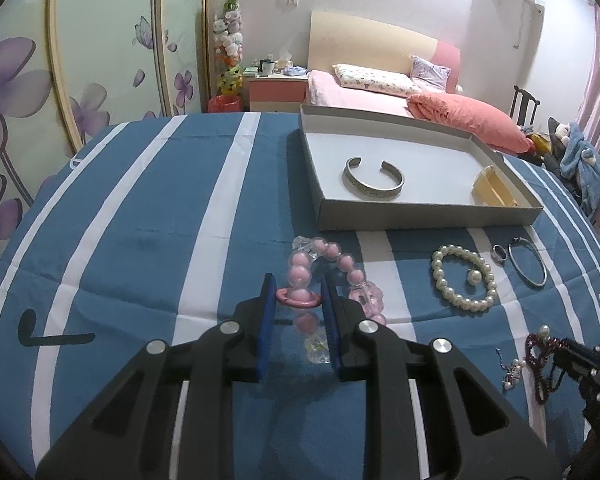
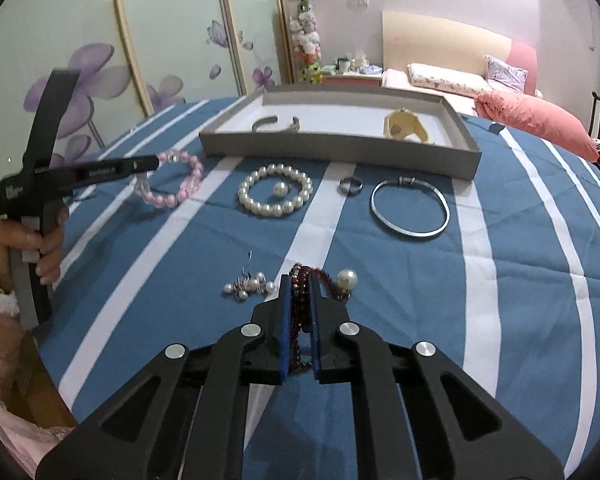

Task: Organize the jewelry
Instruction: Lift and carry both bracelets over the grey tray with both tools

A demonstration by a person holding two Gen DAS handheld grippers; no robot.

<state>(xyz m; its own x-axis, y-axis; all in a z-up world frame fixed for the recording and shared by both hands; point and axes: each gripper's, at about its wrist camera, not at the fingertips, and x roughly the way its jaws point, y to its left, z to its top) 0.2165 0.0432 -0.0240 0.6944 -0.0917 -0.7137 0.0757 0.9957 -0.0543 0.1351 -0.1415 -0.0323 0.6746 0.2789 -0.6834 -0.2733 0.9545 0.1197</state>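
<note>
My left gripper [image 1: 298, 294] is shut on a pink bead bracelet [image 1: 345, 262] that lies on the blue striped cloth just in front of the grey tray [image 1: 419, 216]. From the right wrist view its tip [image 2: 156, 162] touches the same bracelet [image 2: 180, 196]. My right gripper [image 2: 300, 280] is shut on a dark red bead string [image 2: 300, 304] with a pearl at its end [image 2: 347, 279]. The tray [image 2: 339, 152] holds a silver cuff [image 2: 276, 124] and a yellow piece [image 2: 403, 126].
On the cloth before the tray lie a pearl bracelet [image 2: 244, 196] around a loose pearl [image 2: 280, 189], a ring [image 2: 350, 185] and a thin silver bangle [image 2: 409, 234]. A small pearl cluster [image 2: 248, 284] sits left of my right gripper. A person's hand [image 2: 40, 240] holds the left tool.
</note>
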